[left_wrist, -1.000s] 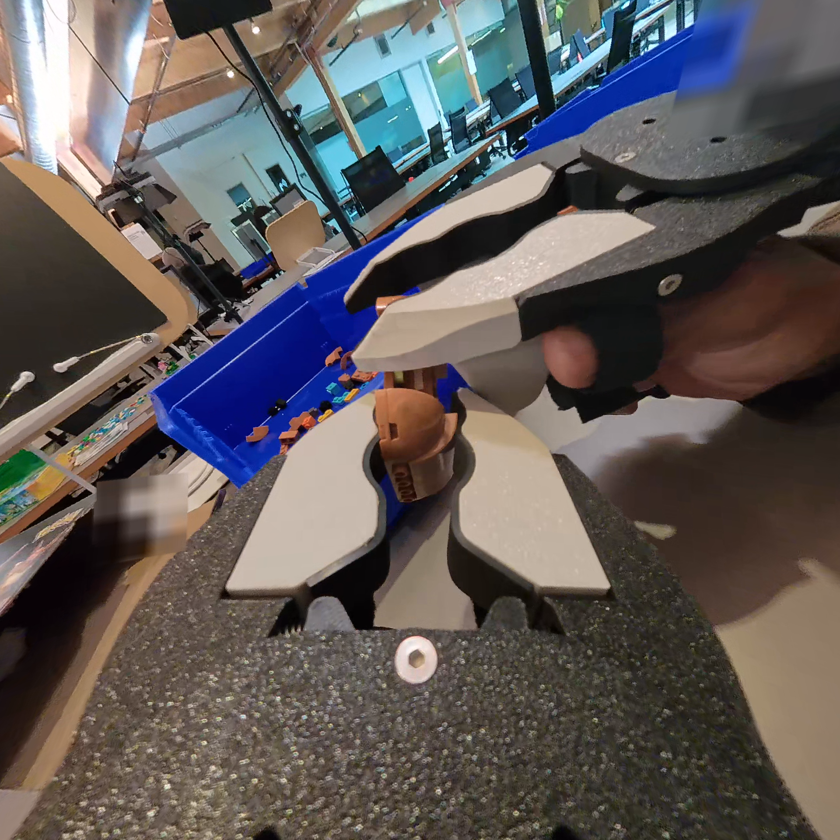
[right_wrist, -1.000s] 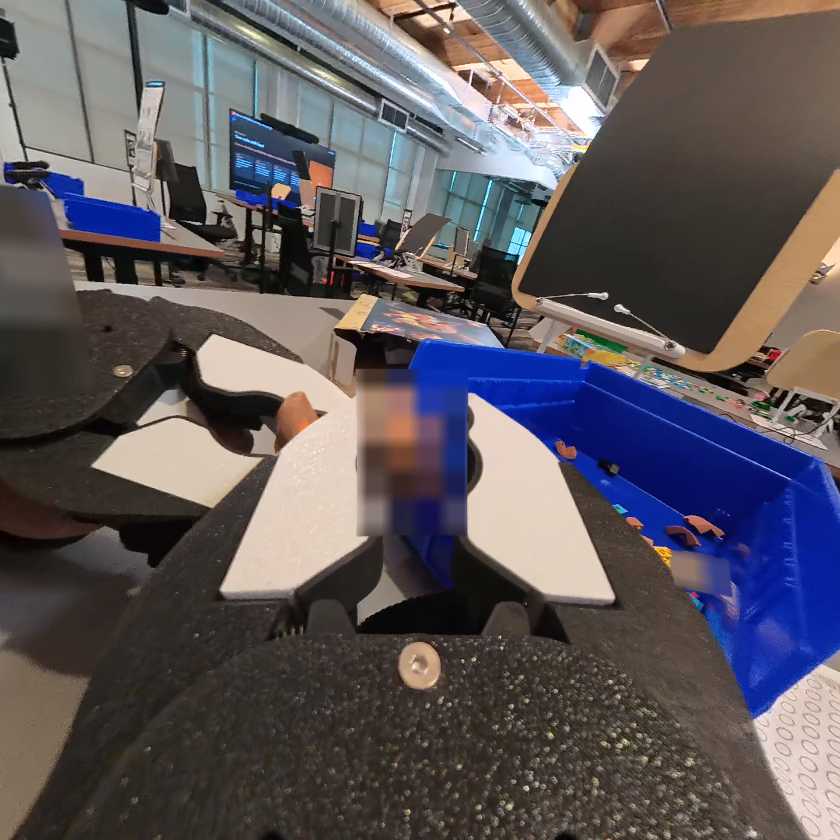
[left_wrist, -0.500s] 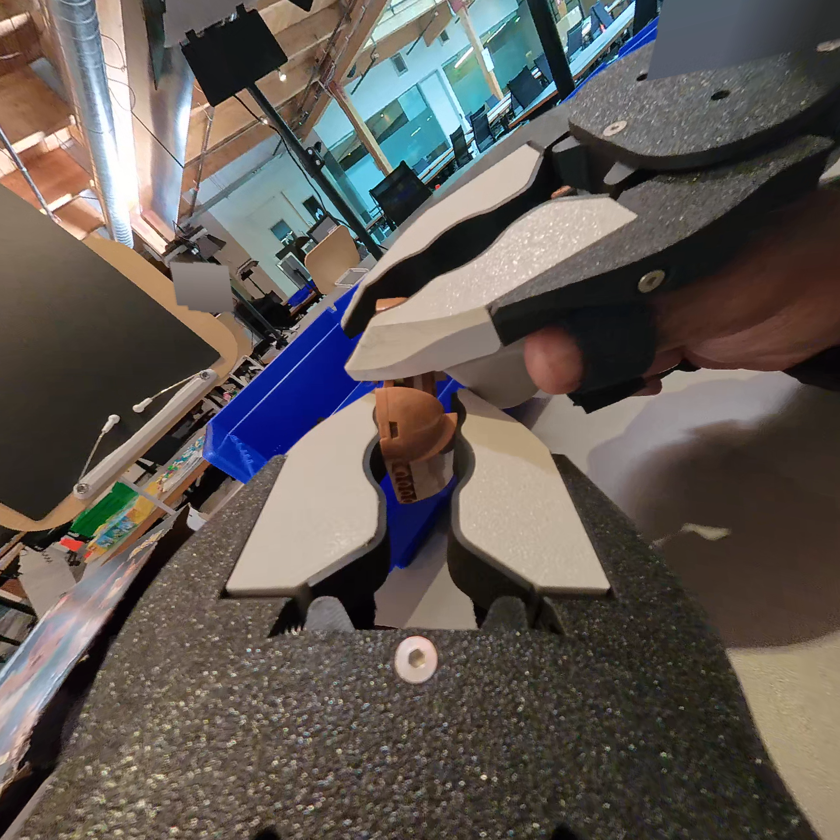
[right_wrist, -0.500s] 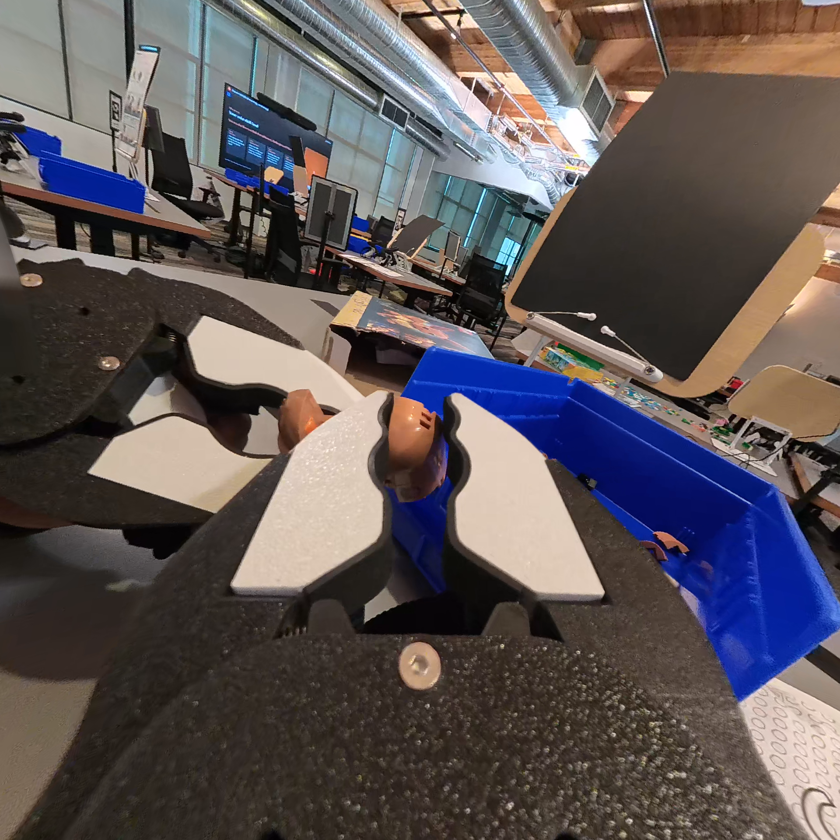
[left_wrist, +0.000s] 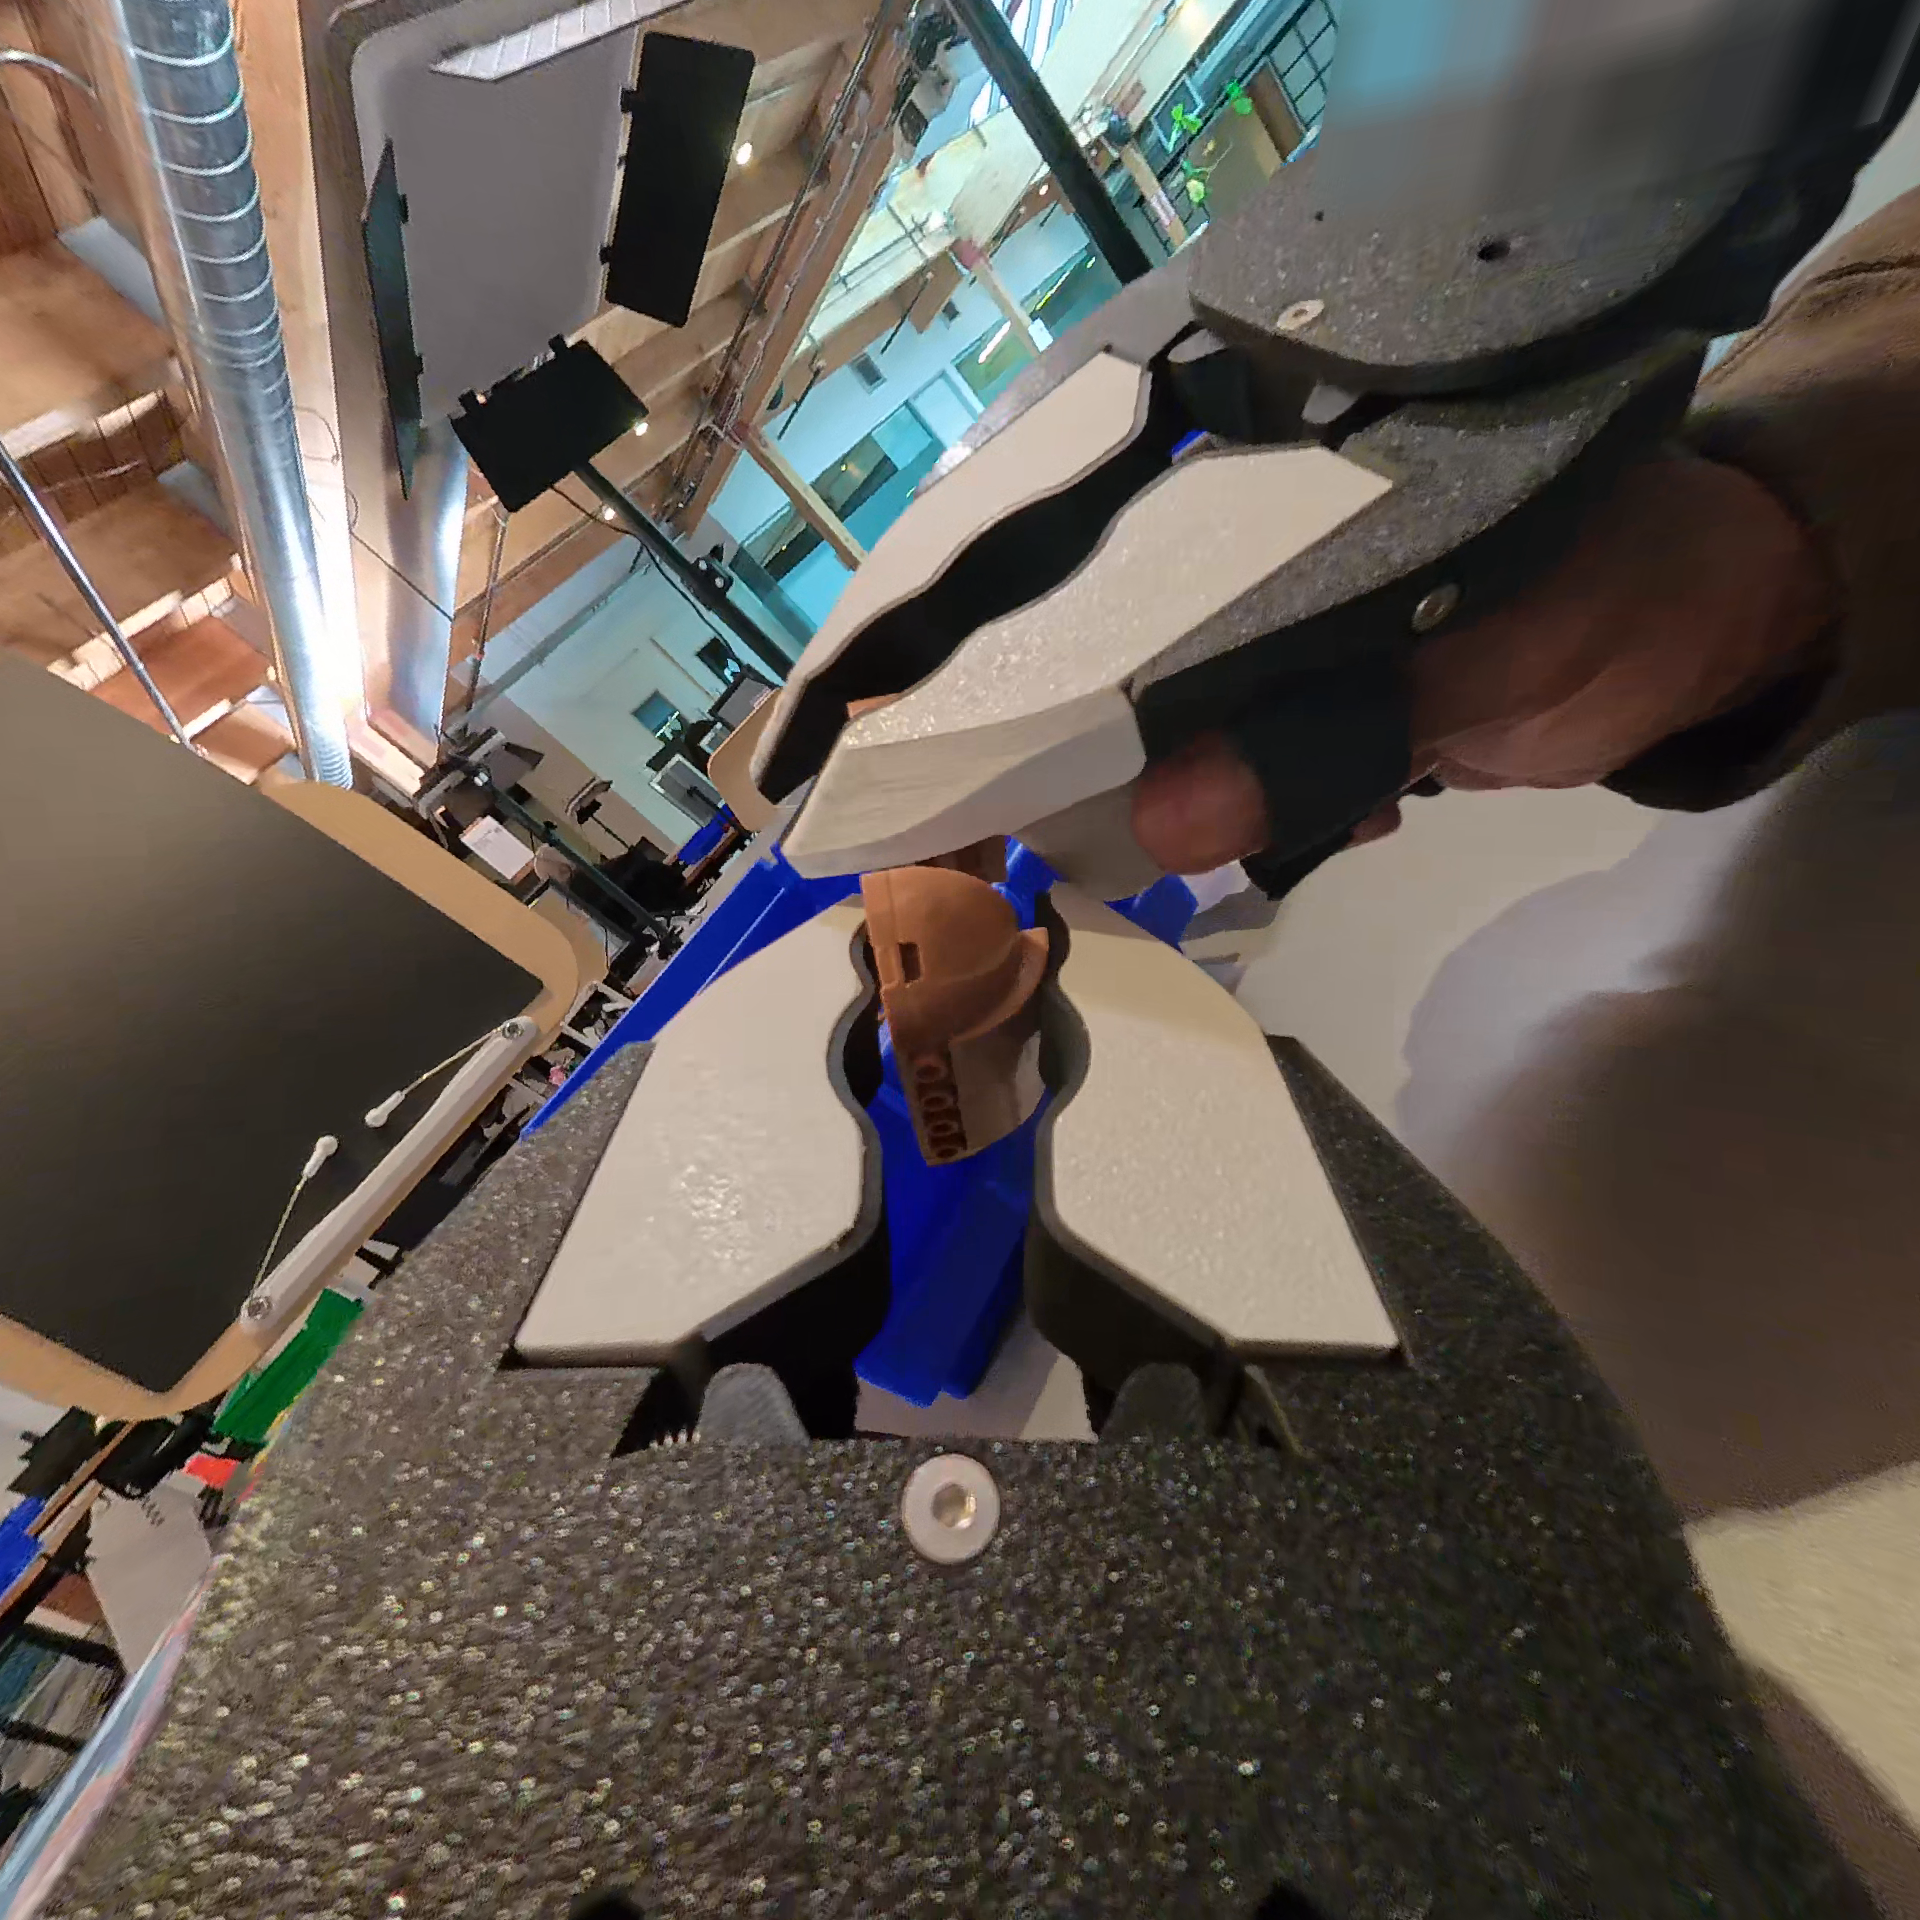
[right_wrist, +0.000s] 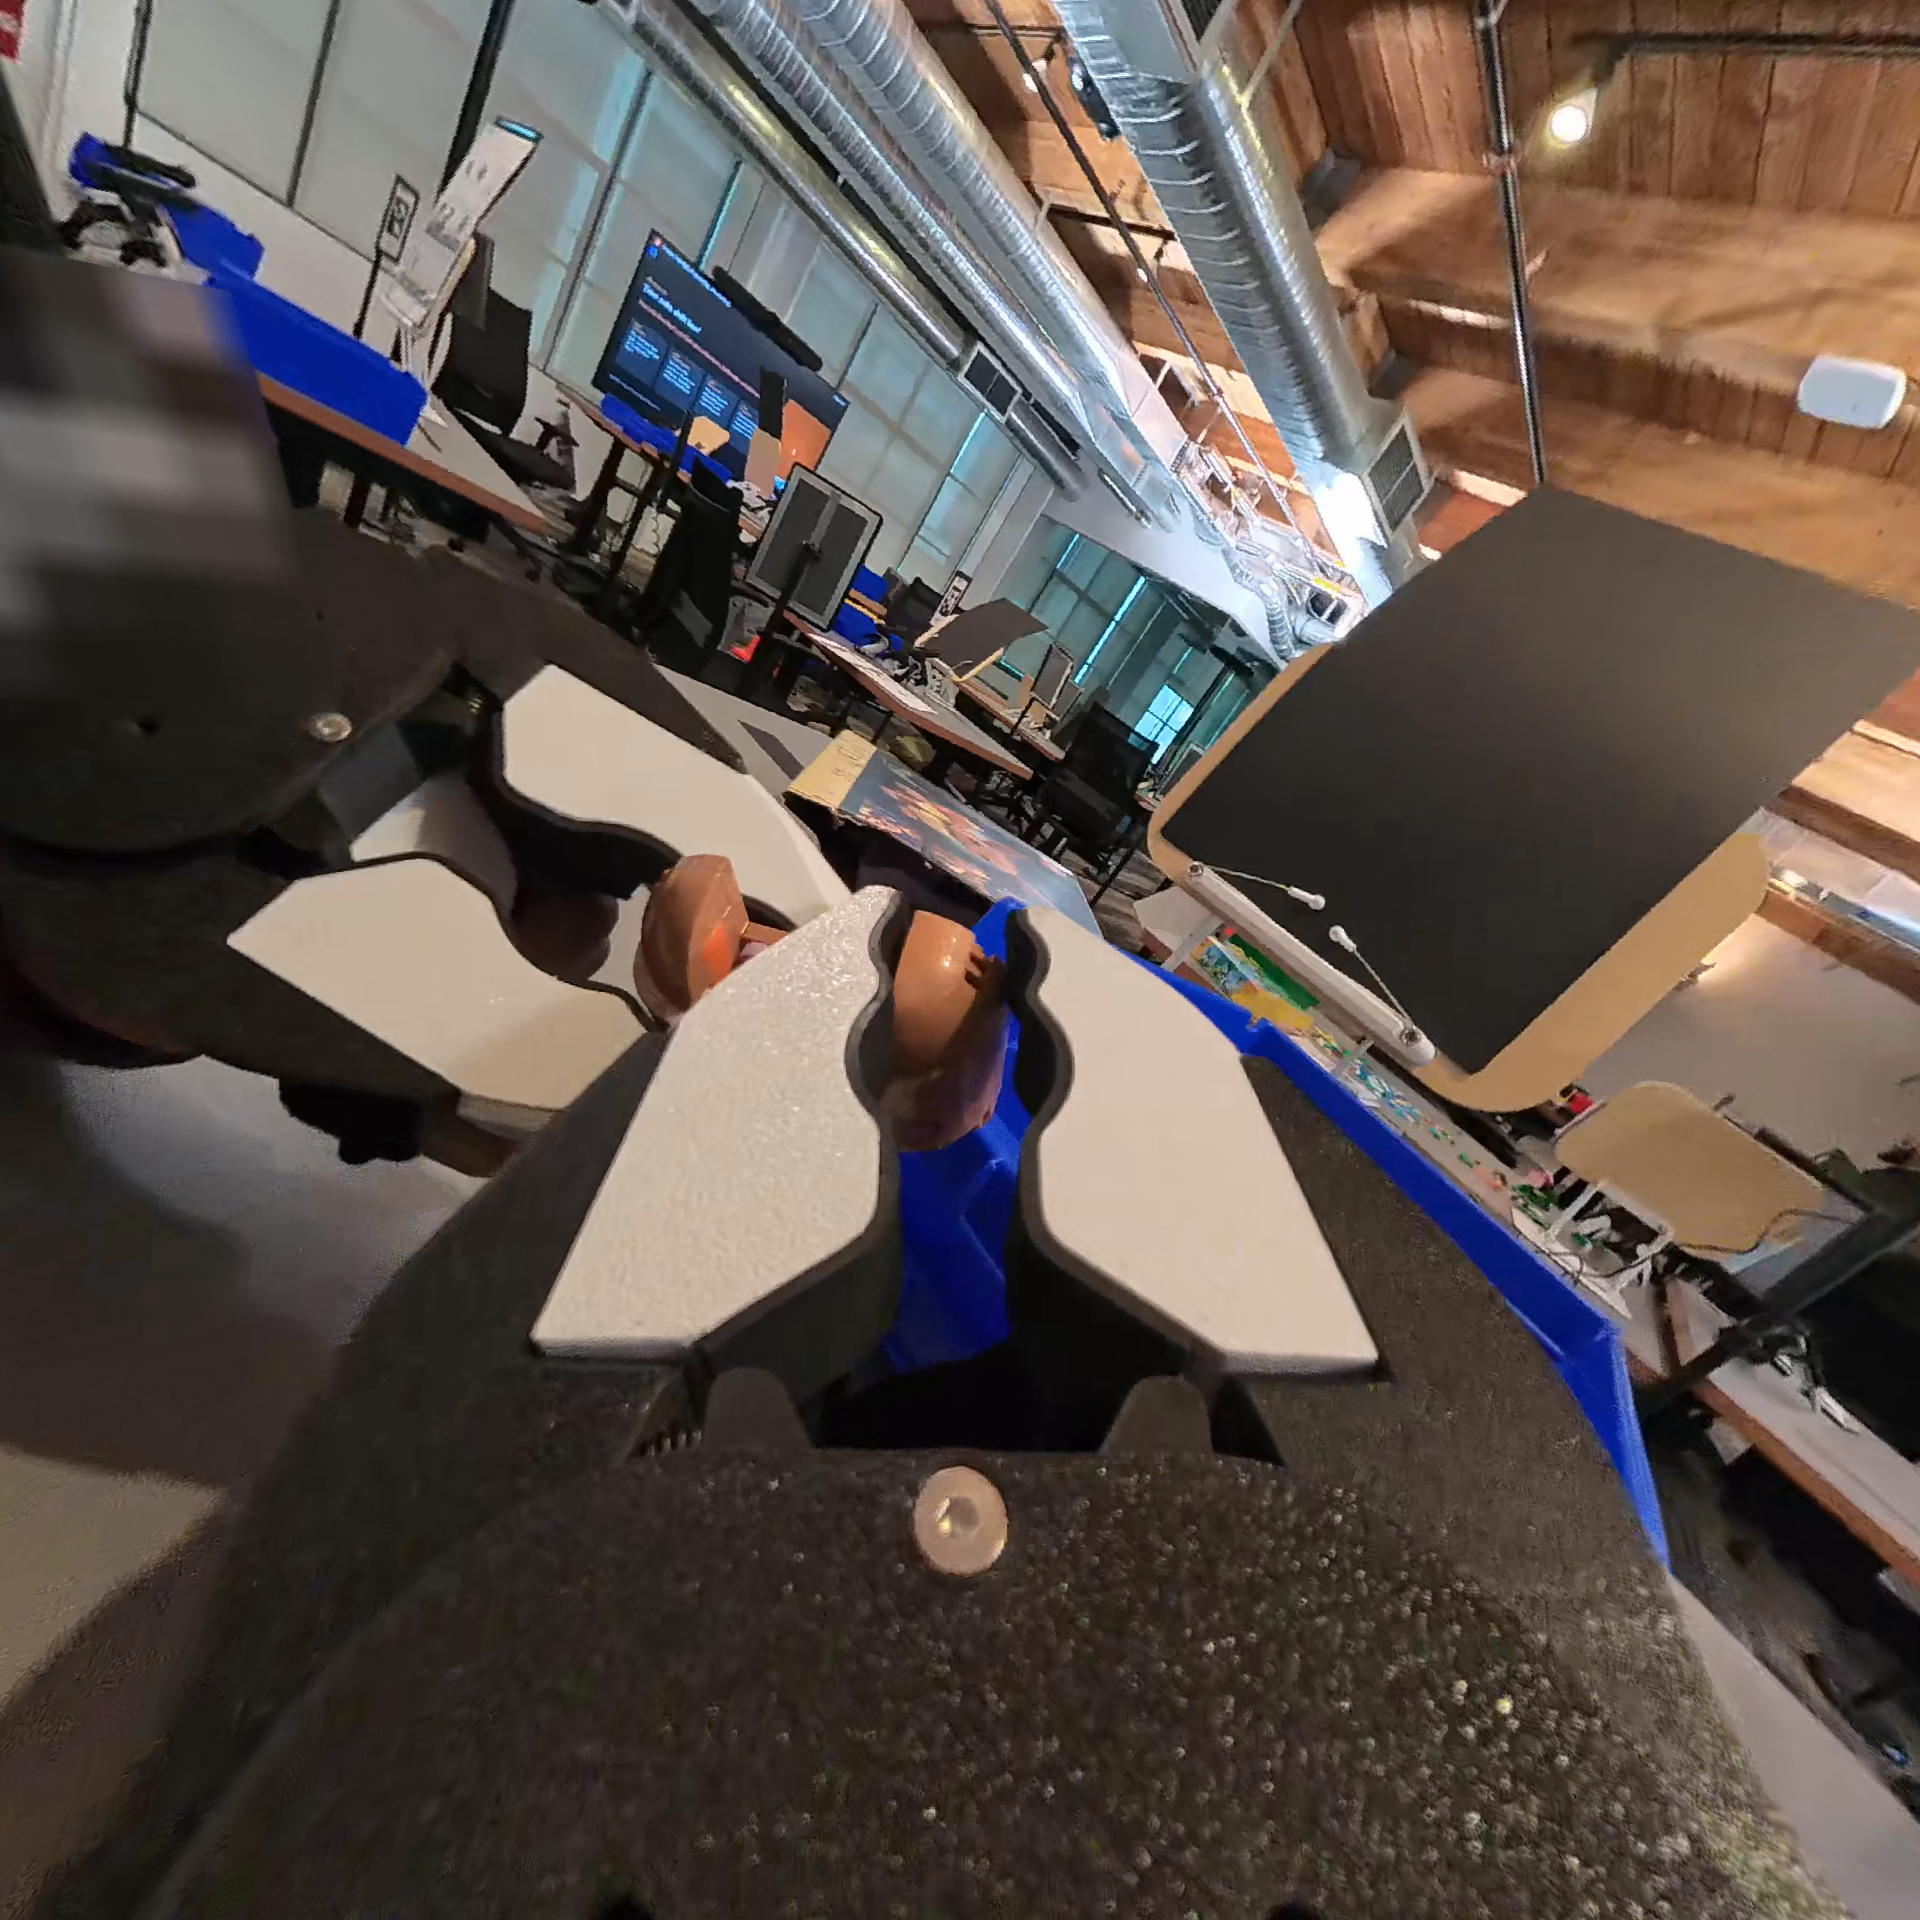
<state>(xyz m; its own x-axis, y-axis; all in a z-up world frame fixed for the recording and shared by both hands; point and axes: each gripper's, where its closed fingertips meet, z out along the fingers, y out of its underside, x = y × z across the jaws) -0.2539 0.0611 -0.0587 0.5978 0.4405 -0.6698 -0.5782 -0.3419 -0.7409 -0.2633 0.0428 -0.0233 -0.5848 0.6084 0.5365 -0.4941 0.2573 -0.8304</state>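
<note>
Two small brown plastic pieces are held up just above the near corner of the blue bin, one in each tool: the left gripper is closed on a rounded brown piece, and the right gripper is pinched shut on a brown domed piece. Both look light, rigid and smooth, so likely slippery. The safest hold seems across their flatter sides, deep in the finger notches.
</note>
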